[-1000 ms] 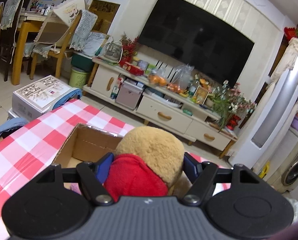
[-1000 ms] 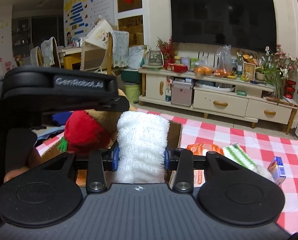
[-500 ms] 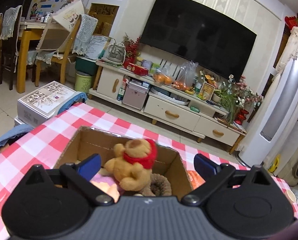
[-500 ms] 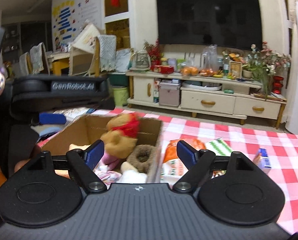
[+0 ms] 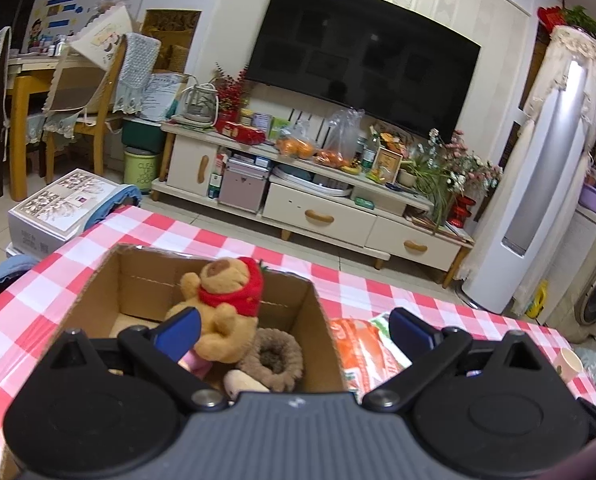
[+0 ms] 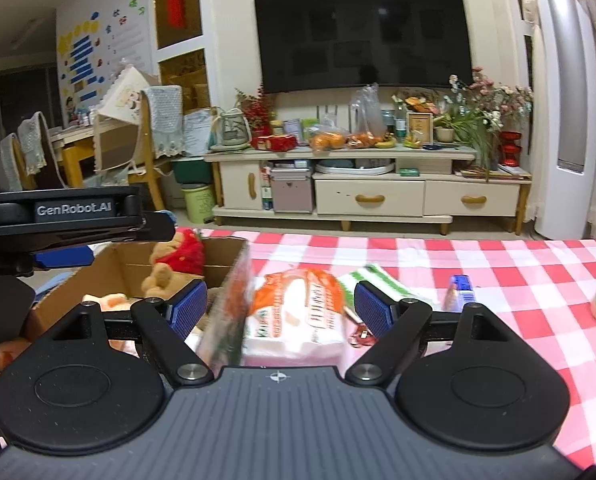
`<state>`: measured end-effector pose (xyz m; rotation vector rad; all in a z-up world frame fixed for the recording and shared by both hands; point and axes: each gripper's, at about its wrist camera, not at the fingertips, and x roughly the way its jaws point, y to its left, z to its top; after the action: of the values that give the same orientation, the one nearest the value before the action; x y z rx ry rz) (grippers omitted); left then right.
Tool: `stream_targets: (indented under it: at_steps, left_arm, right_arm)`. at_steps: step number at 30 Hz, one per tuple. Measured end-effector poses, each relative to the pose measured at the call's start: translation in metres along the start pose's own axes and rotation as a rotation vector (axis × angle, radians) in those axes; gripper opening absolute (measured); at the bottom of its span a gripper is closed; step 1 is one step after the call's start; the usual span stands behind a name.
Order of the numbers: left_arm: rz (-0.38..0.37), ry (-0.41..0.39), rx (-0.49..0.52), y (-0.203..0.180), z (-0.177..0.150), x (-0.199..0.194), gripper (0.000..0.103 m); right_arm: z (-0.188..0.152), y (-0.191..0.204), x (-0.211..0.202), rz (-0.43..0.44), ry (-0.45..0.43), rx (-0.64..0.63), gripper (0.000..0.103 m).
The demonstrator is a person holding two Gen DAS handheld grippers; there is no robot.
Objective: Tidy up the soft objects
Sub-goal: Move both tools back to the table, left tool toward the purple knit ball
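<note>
Both grippers gape empty; bear (image 5: pixel 221 312) sits in box (image 5: pixel 97 292) beyond left gripper (image 5: pixel 293 330), beside right gripper (image 6: pixel 281 308)

Your left gripper (image 5: pixel 293 330) hangs wide open and empty at lower centre over the cardboard box (image 5: pixel 97 292) on the checked bench (image 5: pixel 225 240). Inside lie a tan bear (image 5: pixel 221 300) in red and a brown ring plush (image 5: pixel 273 356).

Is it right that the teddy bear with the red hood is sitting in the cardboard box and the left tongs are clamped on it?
Not quite. The teddy bear is in the cardboard box, but the left tongs stand open, holding nothing, as the left wrist view shows.
</note>
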<state>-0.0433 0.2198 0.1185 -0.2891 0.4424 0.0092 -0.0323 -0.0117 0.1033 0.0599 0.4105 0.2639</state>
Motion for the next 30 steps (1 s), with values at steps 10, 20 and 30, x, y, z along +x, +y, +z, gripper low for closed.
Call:
stream_targets:
  at_steps: [10, 20, 30]
  left_arm:
    - [-0.043, 0.017, 0.072, -0.033, -0.014, 0.000, 0.100]
    - [-0.075, 0.040, 0.133, -0.060, -0.027, 0.001, 0.100]
    - [-0.086, 0.064, 0.187, -0.087, -0.042, 0.006, 0.100]
  right_arm:
    - [-0.012, -0.018, -0.011, -0.077, -0.001, 0.037, 0.101]
    - [-0.023, -0.037, -0.018, -0.139, 0.013, 0.086, 0.101]
    - [-0.029, -0.051, -0.022, -0.195, 0.020, 0.141, 0.101]
